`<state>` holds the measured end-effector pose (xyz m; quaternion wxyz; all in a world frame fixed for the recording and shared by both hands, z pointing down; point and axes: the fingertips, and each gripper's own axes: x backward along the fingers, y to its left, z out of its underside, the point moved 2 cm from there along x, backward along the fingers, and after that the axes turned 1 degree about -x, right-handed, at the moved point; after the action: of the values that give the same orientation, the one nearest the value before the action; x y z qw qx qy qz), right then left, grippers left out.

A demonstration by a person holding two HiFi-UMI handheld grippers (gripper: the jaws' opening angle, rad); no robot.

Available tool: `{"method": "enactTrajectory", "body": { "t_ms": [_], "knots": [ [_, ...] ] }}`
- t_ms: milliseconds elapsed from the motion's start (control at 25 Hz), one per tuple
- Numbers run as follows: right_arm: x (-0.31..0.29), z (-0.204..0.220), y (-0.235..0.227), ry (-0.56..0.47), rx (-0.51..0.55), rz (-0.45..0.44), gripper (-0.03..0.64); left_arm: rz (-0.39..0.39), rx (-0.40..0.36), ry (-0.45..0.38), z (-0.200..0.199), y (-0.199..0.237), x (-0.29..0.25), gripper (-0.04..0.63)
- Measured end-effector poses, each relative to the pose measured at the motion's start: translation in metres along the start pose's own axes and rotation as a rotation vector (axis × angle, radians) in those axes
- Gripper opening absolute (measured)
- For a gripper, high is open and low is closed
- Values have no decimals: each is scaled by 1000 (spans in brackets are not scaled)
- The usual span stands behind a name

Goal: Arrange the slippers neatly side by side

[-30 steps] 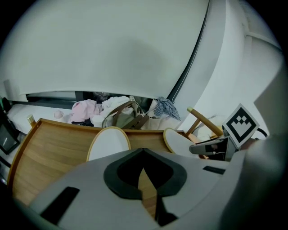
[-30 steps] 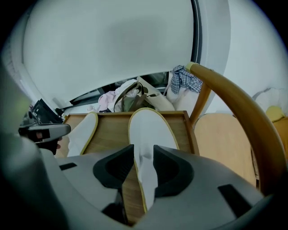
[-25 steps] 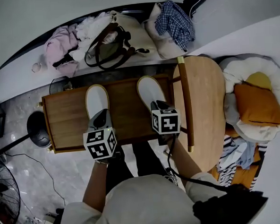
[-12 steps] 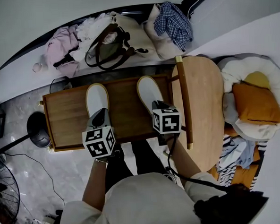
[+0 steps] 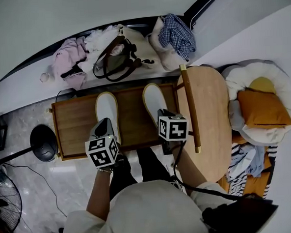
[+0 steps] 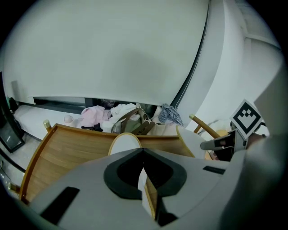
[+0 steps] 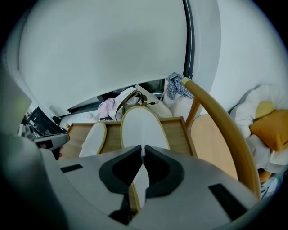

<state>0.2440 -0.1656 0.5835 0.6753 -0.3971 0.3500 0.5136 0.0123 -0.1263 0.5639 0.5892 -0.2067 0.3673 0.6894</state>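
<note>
Two white slippers with tan rims lie toes-away on a wooden tray table (image 5: 75, 127). My left gripper (image 5: 104, 126) is shut on the heel rim of the left slipper (image 5: 107, 107). In the left gripper view the thin rim sits pinched between the jaws of my left gripper (image 6: 143, 173), with the left slipper (image 6: 125, 143) stretching ahead. My right gripper (image 5: 164, 112) holds the heel of the right slipper (image 5: 154, 99). The jaws of my right gripper (image 7: 143, 155) have just been closing and pinch the right slipper (image 7: 139, 130) by its rim. The left slipper (image 7: 93, 138) lies beside it.
A wooden chair (image 5: 206, 110) with a curved back rail stands right of the table. Bags and clothes (image 5: 117, 53) are piled behind it by the wall. An orange cushion (image 5: 263, 109) lies at the far right. A black lamp base (image 5: 44, 142) stands on the floor at left.
Both grippers have risen slightly with the slipper heels in them. The head view has shifted, so the table now sits a little further right and lower in the picture.
</note>
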Motion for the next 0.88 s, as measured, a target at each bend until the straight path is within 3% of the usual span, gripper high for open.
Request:
{"method": "enactTrajectory", "body": {
  "t_ms": [880],
  "knots": [
    [18, 8, 83, -78, -121, 49, 44, 29, -86, -24, -4, 78, 49, 17]
  ]
}}
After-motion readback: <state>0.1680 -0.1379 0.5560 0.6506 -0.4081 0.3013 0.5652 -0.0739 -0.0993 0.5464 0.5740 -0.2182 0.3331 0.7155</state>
